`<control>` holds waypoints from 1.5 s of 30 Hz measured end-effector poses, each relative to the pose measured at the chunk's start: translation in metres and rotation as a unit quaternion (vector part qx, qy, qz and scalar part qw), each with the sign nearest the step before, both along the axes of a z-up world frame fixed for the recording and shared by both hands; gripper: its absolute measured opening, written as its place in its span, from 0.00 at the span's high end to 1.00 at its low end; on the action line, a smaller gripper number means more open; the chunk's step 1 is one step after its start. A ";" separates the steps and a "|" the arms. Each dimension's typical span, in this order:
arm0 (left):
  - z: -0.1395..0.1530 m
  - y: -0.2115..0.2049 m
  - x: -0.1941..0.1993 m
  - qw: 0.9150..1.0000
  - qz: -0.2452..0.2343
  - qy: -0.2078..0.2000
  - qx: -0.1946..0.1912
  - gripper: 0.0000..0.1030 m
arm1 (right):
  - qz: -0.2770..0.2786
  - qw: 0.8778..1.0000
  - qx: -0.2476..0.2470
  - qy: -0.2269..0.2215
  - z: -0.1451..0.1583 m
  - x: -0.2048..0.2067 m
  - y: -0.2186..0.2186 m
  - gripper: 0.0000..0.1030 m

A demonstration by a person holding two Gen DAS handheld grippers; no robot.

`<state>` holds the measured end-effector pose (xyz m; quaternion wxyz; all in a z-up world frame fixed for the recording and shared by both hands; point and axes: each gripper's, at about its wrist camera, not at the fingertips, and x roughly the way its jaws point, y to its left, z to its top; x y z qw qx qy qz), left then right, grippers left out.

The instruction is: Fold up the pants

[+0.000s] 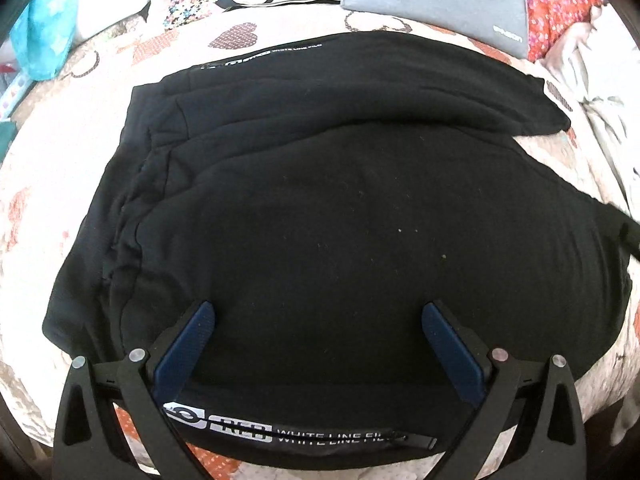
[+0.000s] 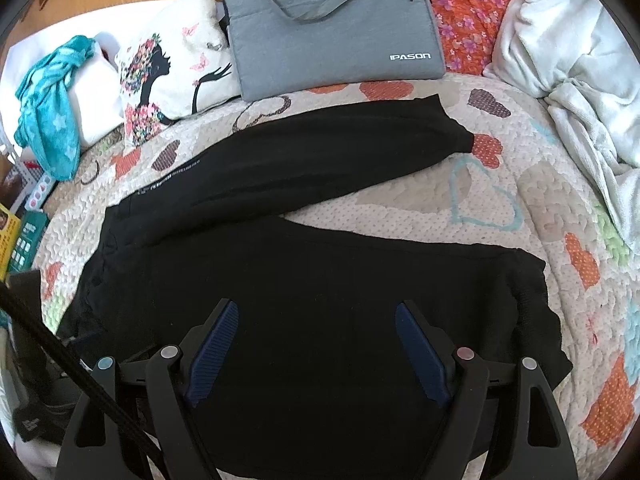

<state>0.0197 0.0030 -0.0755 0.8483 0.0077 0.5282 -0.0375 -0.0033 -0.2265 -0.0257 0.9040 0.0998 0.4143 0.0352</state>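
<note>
Black pants (image 1: 320,208) lie spread flat on a heart-patterned quilt (image 1: 48,184). White lettering runs along their near edge in the left wrist view. My left gripper (image 1: 318,316) hovers over the near leg close to the waist end, blue pads (image 1: 188,344) wide apart with only flat cloth below them. In the right wrist view the pants (image 2: 320,280) show two legs splayed toward the right, the far leg (image 2: 340,152) angling away. My right gripper (image 2: 316,316) stands open above the near leg, gripping nothing.
A grey laptop bag (image 2: 332,36) lies on the quilt (image 2: 480,208) beyond the pants, beside a printed cushion (image 2: 168,76). A teal cloth (image 2: 52,108) drapes at the far left. A white blanket (image 2: 580,80) is heaped at the right. A black cable (image 2: 60,360) crosses the lower left.
</note>
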 end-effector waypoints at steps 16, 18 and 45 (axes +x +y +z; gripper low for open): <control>0.213 0.087 -0.137 0.965 0.061 -0.247 -0.059 0.21 | -0.062 0.970 0.082 -0.219 0.135 -0.082 -0.059 0.08; 0.256 0.104 -0.170 0.948 0.065 -0.304 -0.071 0.21 | -0.050 0.952 0.098 -0.287 0.170 -0.113 -0.066 0.06; 0.296 0.187 -0.072 0.938 0.076 -0.309 -0.135 0.21 | -0.130 0.964 -0.101 -0.208 0.337 -0.101 -0.144 0.33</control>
